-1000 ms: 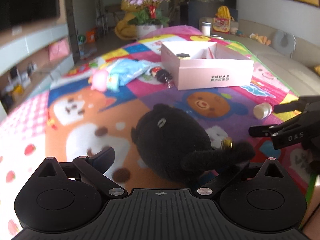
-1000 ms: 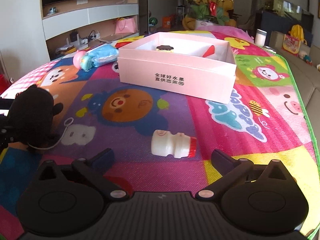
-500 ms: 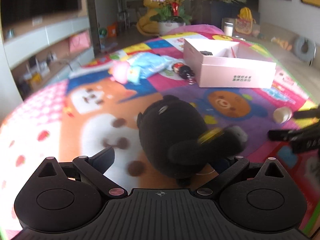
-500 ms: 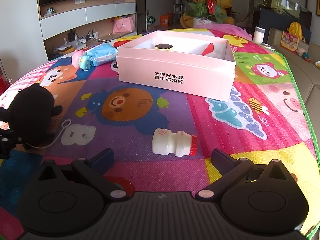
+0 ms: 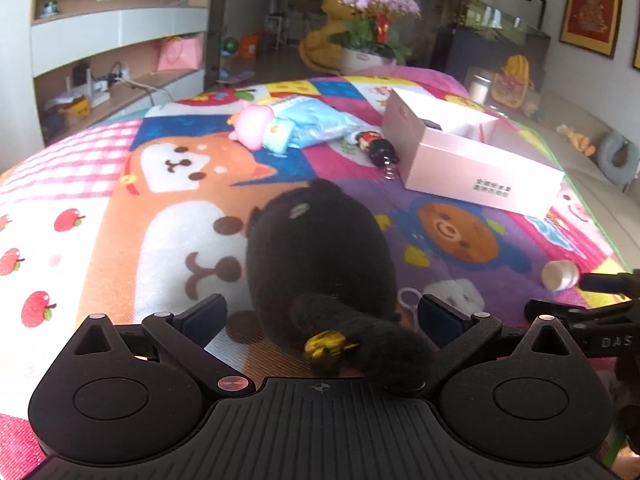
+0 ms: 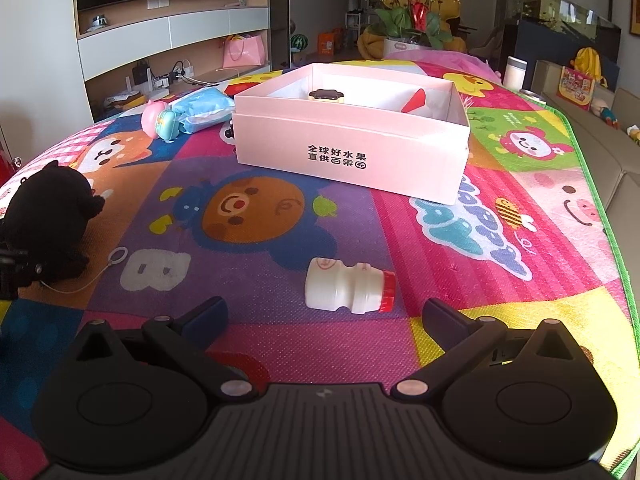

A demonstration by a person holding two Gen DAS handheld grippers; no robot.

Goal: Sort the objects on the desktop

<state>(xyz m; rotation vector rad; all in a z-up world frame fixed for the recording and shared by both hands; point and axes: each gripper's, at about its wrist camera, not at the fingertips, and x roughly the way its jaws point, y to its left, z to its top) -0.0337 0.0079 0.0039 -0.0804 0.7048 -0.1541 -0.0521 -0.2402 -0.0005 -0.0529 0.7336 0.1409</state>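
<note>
A black plush toy (image 5: 320, 256) lies on the colourful play mat, in the gap of my left gripper (image 5: 324, 314), which is open. Its tail with a gold bell (image 5: 326, 346) reaches back toward the gripper body. The plush (image 6: 48, 216) also shows at the left edge of the right wrist view. A white drink bottle with a red cap (image 6: 348, 290) lies on its side just ahead of my right gripper (image 6: 324, 312), open and apart from it. The pink box (image 6: 352, 160) stands open-topped behind it, with a dark-topped item (image 6: 326, 95) and a red-and-white item (image 6: 418, 102) inside.
A pink toy (image 5: 256, 130), a blue packet (image 5: 320, 124) and a small doll keychain (image 5: 380, 148) lie left of the pink box (image 5: 480, 168). The mat's green edge (image 6: 600, 216) runs along the right, with a sofa beyond. Shelves and a flower pot stand far back.
The left wrist view has swung, so the plush now sits centred between the left fingers with its tail nearer the gripper body. The right gripper has edged slightly toward the bottle.
</note>
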